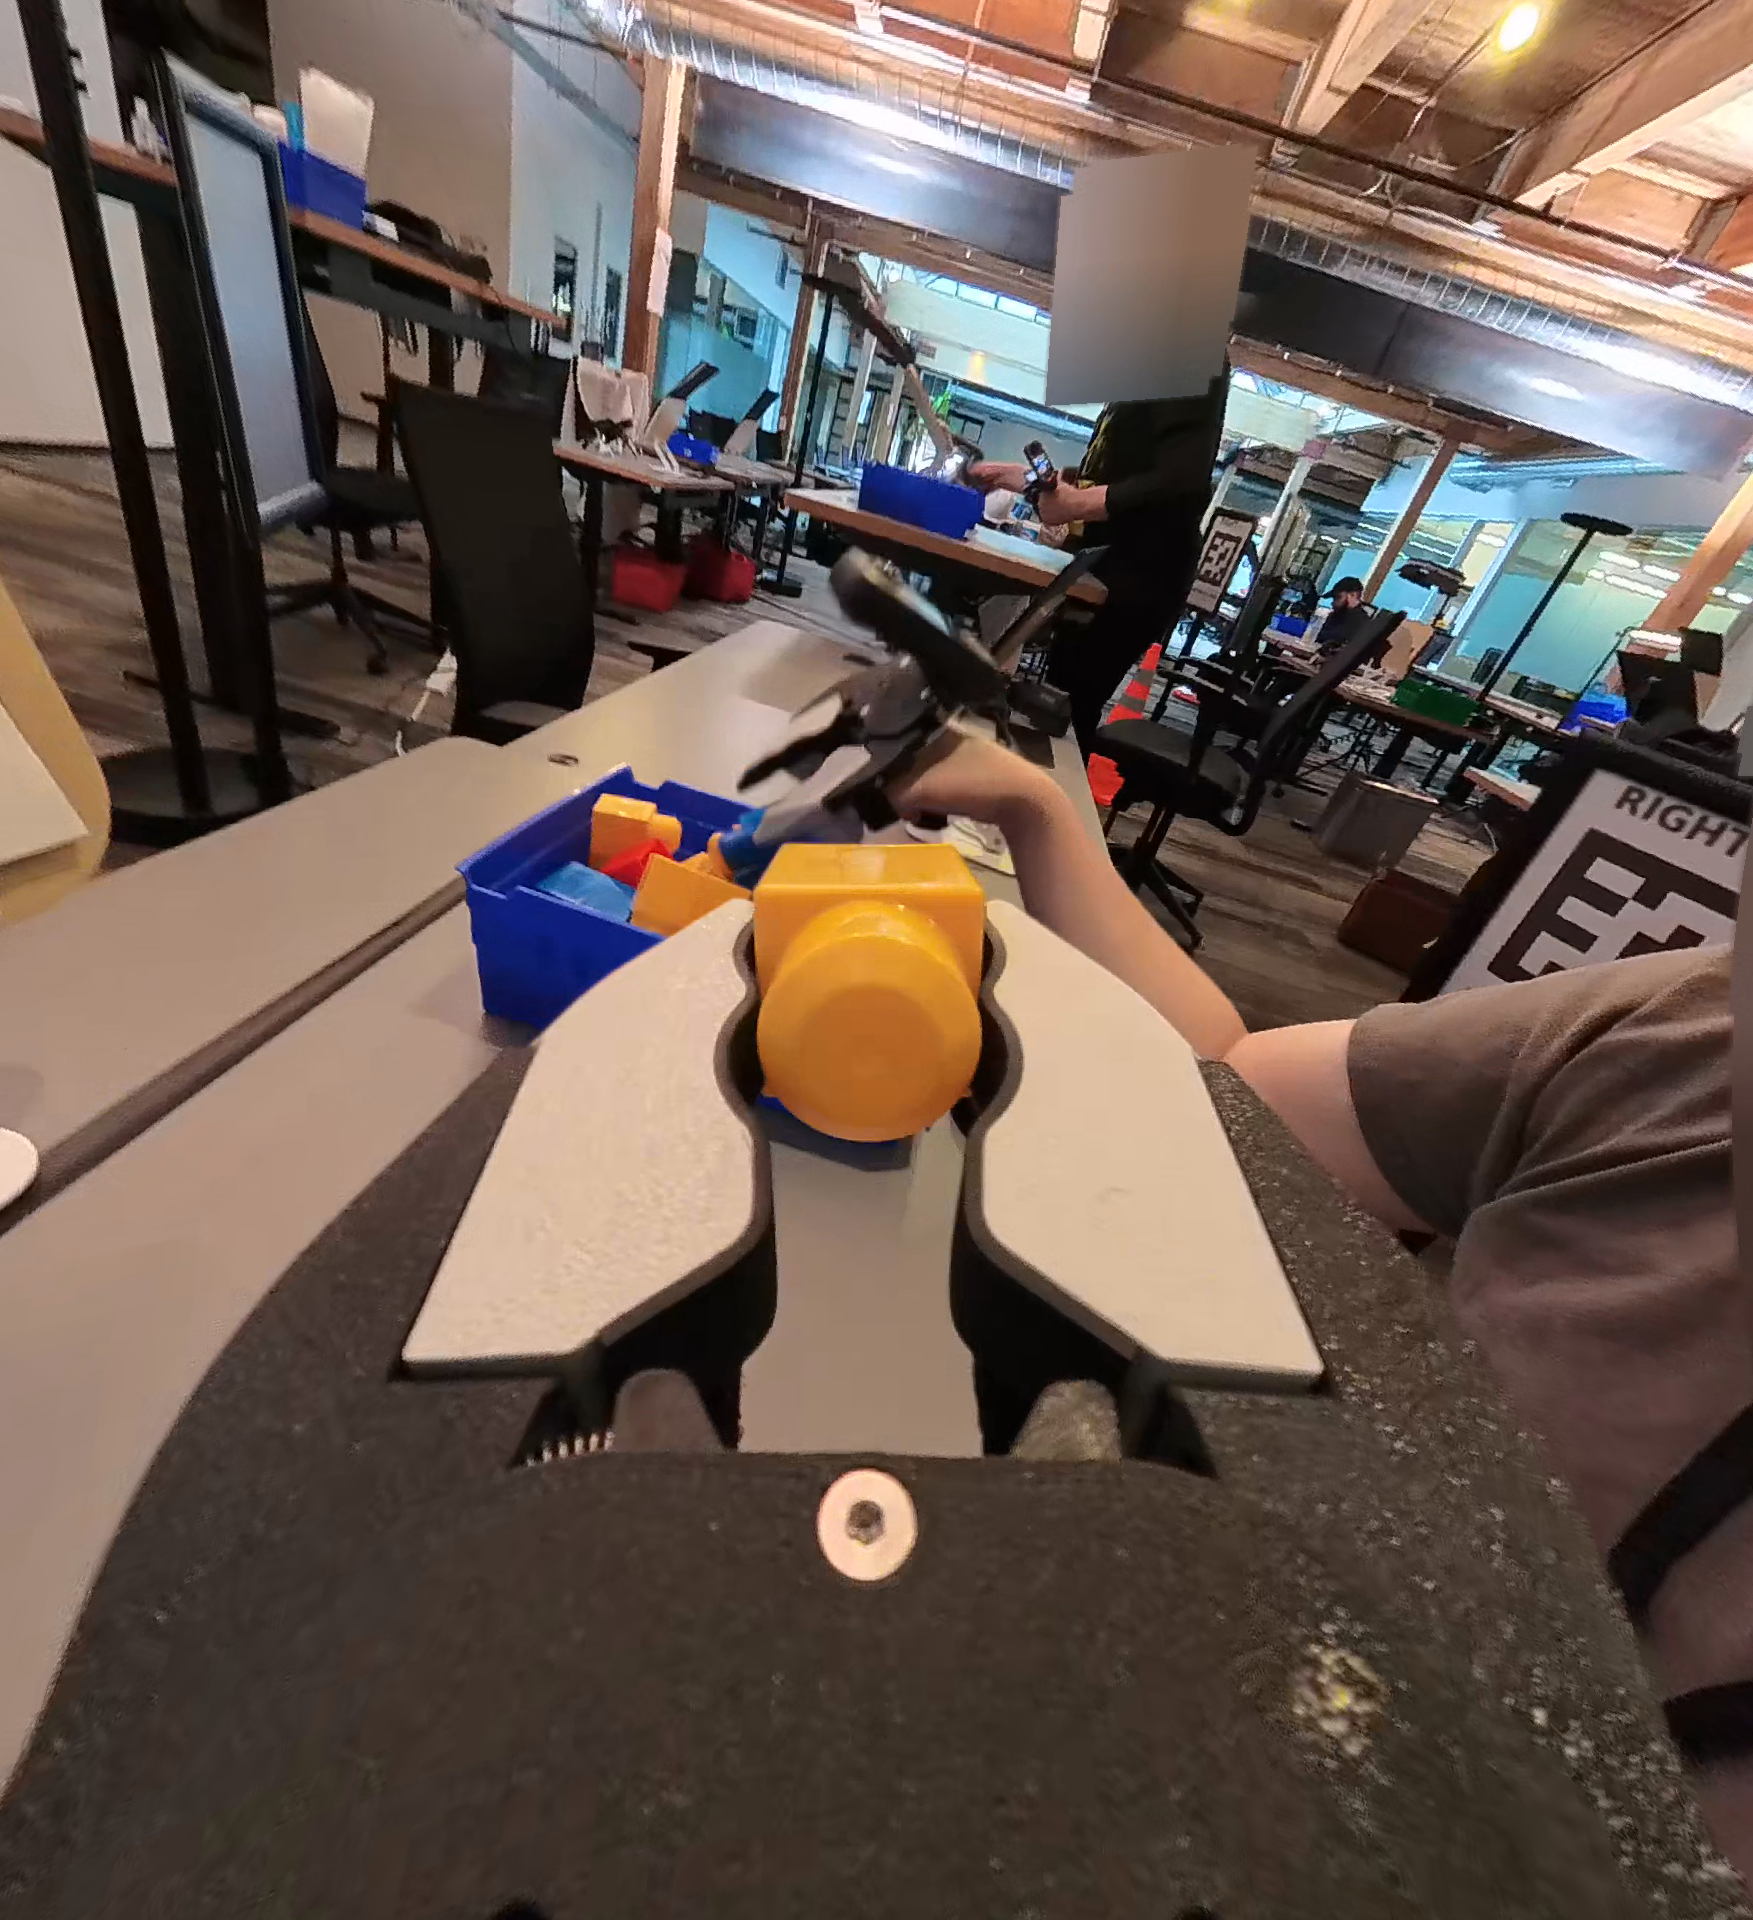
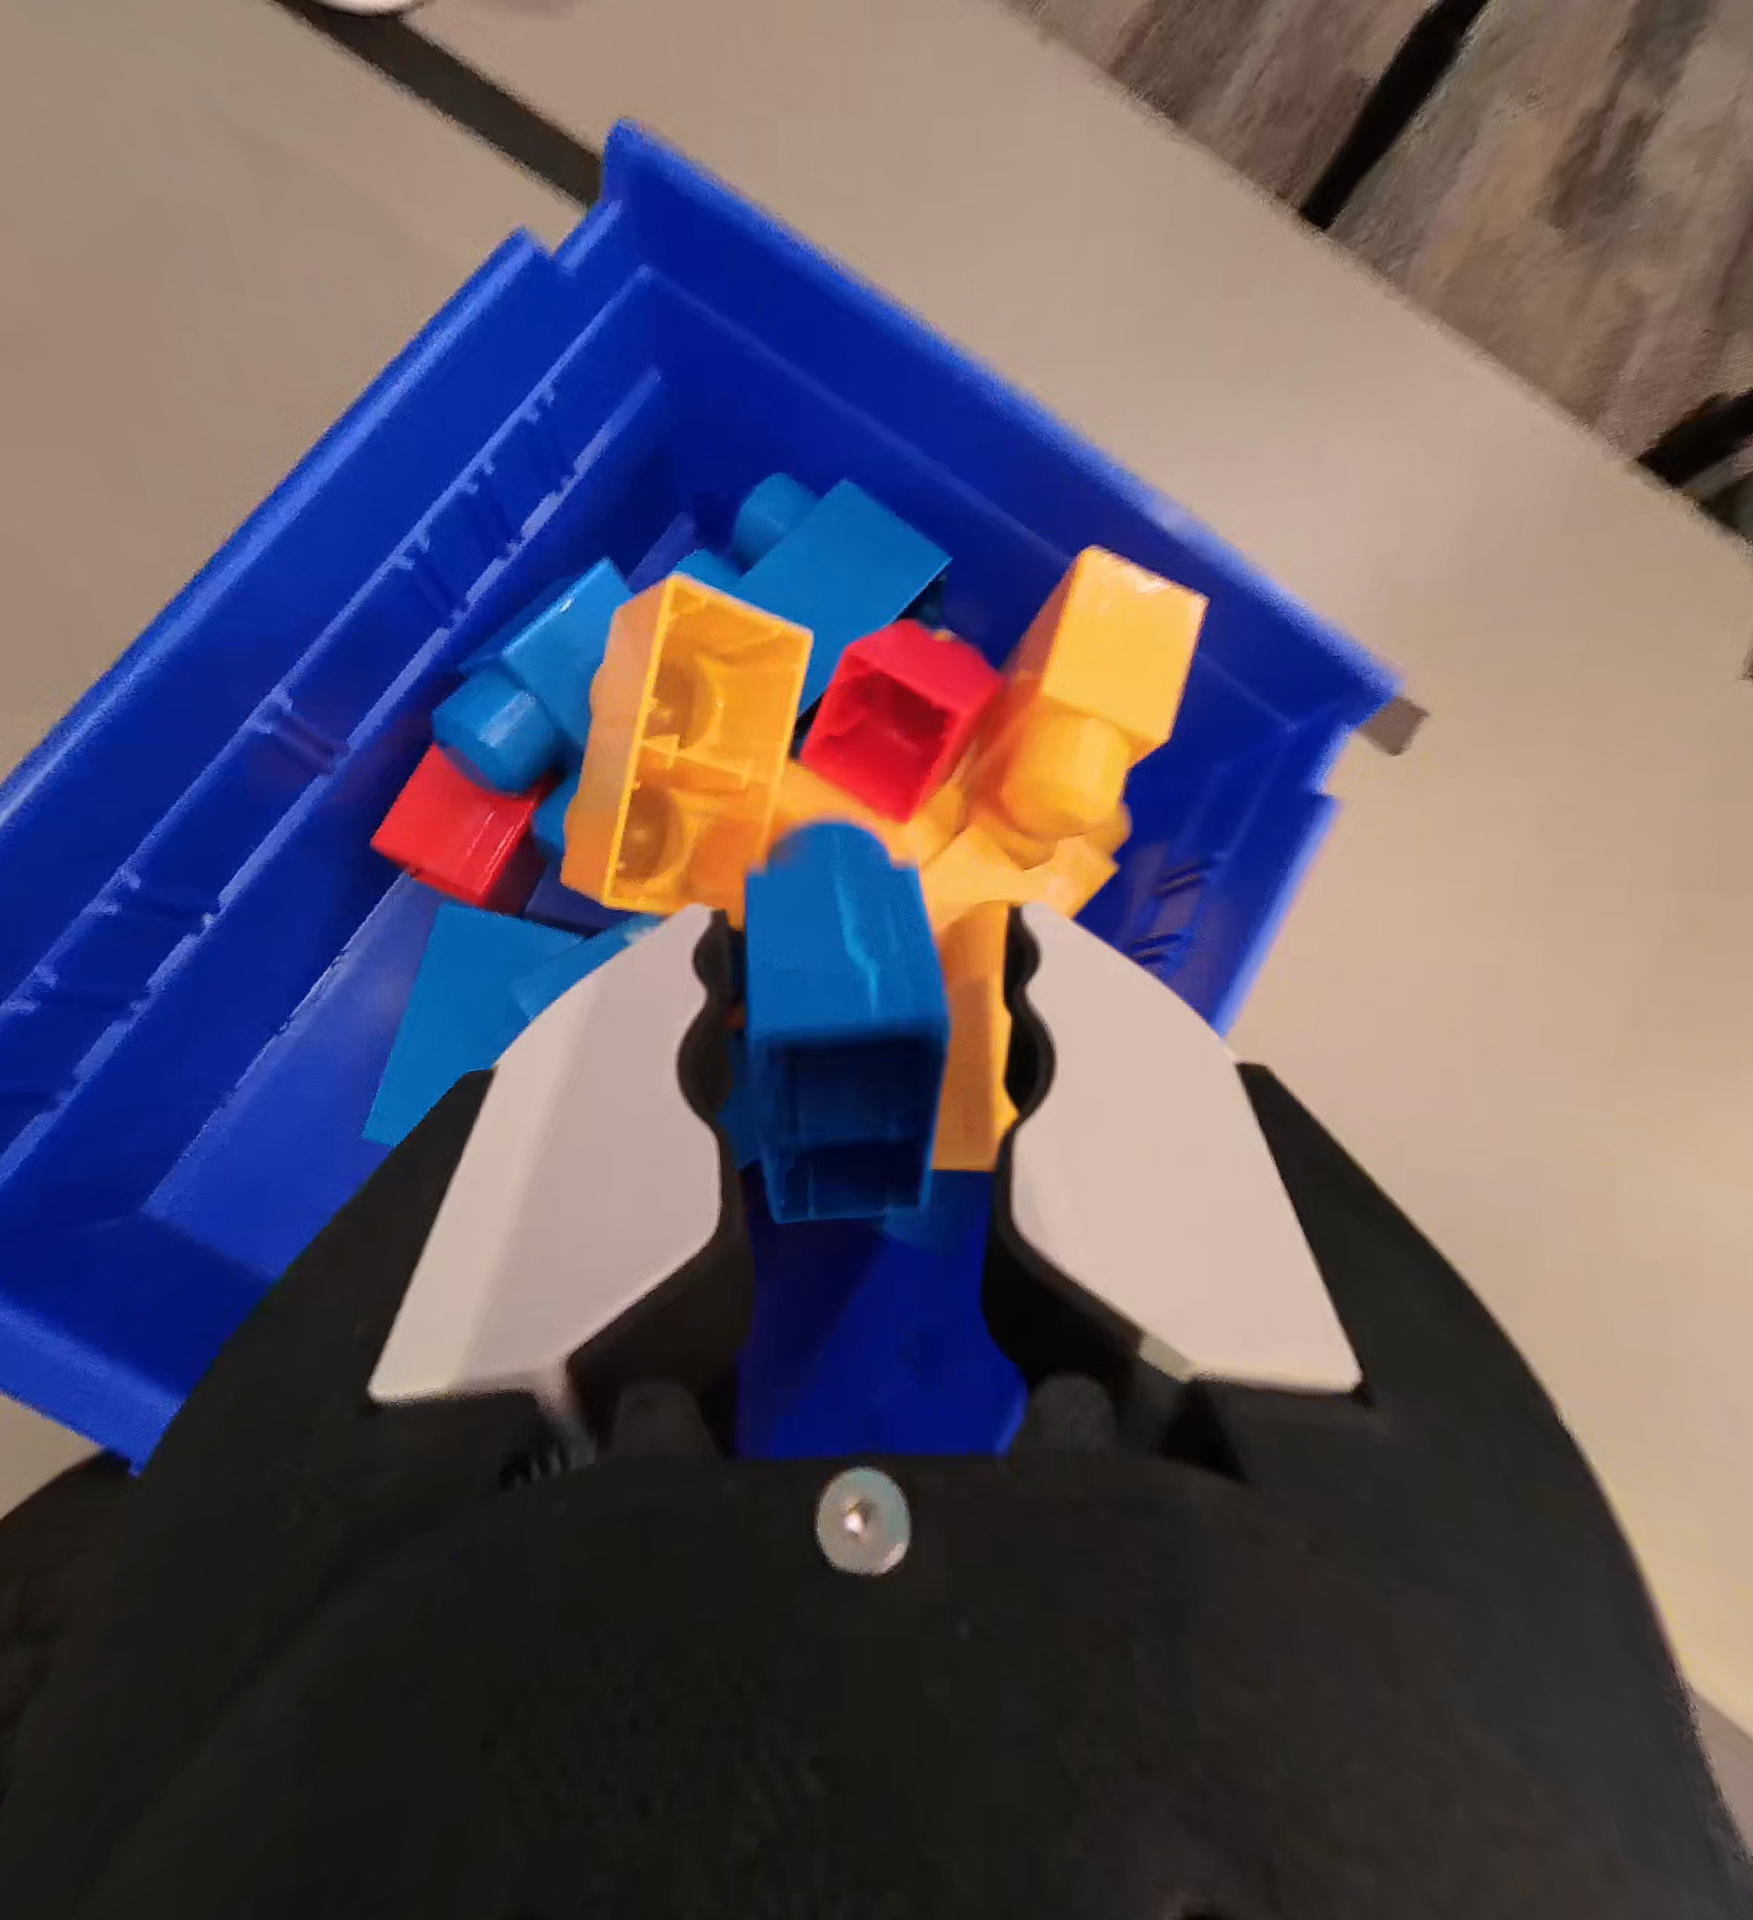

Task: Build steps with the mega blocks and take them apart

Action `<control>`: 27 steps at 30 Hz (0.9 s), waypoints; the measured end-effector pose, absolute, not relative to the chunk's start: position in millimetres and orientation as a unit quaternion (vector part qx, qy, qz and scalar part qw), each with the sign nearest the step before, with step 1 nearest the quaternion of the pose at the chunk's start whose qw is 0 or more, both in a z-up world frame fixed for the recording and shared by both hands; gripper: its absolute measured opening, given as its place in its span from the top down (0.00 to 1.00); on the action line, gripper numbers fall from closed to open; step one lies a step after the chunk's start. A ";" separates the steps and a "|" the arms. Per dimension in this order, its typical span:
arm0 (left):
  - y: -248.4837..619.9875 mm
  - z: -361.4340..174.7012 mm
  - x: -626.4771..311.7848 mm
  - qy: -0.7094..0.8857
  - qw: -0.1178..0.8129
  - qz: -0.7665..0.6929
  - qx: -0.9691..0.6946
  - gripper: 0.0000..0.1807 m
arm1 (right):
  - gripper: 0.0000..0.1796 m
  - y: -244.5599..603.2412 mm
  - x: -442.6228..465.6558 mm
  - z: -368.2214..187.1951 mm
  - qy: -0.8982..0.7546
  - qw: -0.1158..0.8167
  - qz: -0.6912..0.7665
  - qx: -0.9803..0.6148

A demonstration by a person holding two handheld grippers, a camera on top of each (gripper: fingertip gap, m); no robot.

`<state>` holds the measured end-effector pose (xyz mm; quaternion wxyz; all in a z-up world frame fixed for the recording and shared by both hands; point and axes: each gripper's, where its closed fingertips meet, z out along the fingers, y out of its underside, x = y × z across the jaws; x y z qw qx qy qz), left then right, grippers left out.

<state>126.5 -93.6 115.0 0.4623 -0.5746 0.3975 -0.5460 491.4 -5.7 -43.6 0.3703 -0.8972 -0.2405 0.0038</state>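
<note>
Blocks in both claws, bin on the grey surface (image 1: 228,935).

Largest first: we see the blue bin (image 2: 228,831) sitting on the surface, loaded with a loose pile of blue, yellow and red mega blocks (image 2: 695,727). Our right claw (image 2: 861,997) hangs over the bin's near end, narrowed onto a blue block (image 2: 841,1039) whose open underside faces the camera; contact on the right finger is unclear through blur. Our left claw (image 1: 867,997) sits just in front of the bin, closed on a yellow block (image 1: 867,966), stud toward the camera, something blue just beneath it.
</note>
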 end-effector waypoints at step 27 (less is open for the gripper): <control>-65.7 141.0 77.0 0.283 0.458 -0.616 -0.575 0.75 | 0.79 -45.1 380.0 18.8 -0.445 0.445 0.059 -0.775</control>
